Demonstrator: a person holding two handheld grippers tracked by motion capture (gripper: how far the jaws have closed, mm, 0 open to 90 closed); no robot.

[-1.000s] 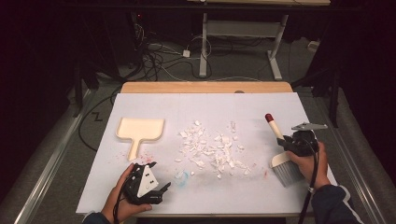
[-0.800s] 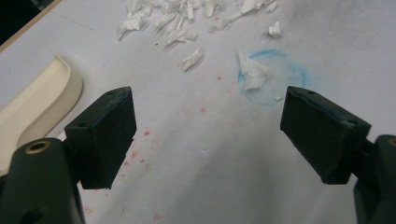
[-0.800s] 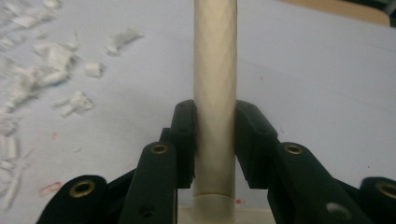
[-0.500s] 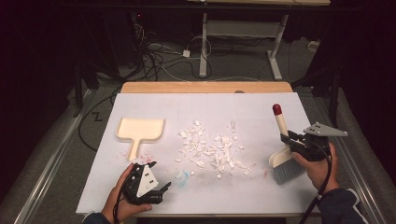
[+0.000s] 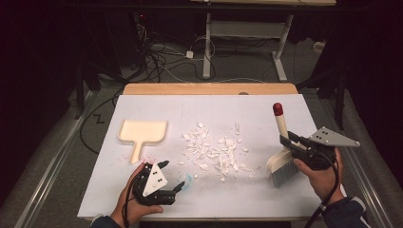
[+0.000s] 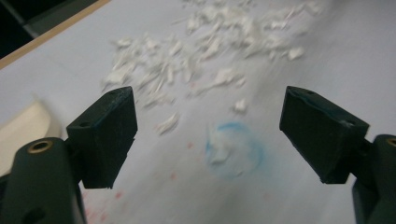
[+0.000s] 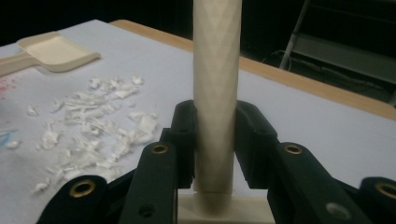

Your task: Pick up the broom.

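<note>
A small cream brush (image 5: 281,142) with a red-tipped handle and pale bristles stands tilted at the table's right side, bristles down on the white sheet. My right gripper (image 5: 291,145) is shut on its handle (image 7: 215,93), just above the brush head. A pile of white scraps (image 5: 214,151) lies mid-table; in the right gripper view the scraps (image 7: 93,130) are to the left. A cream dustpan (image 5: 141,133) lies flat at the left. My left gripper (image 5: 170,176) hovers near the front edge, jaws open over a blue-ringed spot (image 6: 232,149), holding nothing.
A white sheet (image 5: 209,109) covers the wooden table (image 5: 209,89). Faint red specks (image 6: 173,175) mark the sheet near the left gripper. Beyond the far edge are floor cables (image 5: 157,52) and a metal desk frame (image 5: 247,33). Dark floor flanks both sides.
My right gripper has lifted and carried the brush rightward, tipping its handle more upright. The left gripper has shifted slightly up and stays open.
</note>
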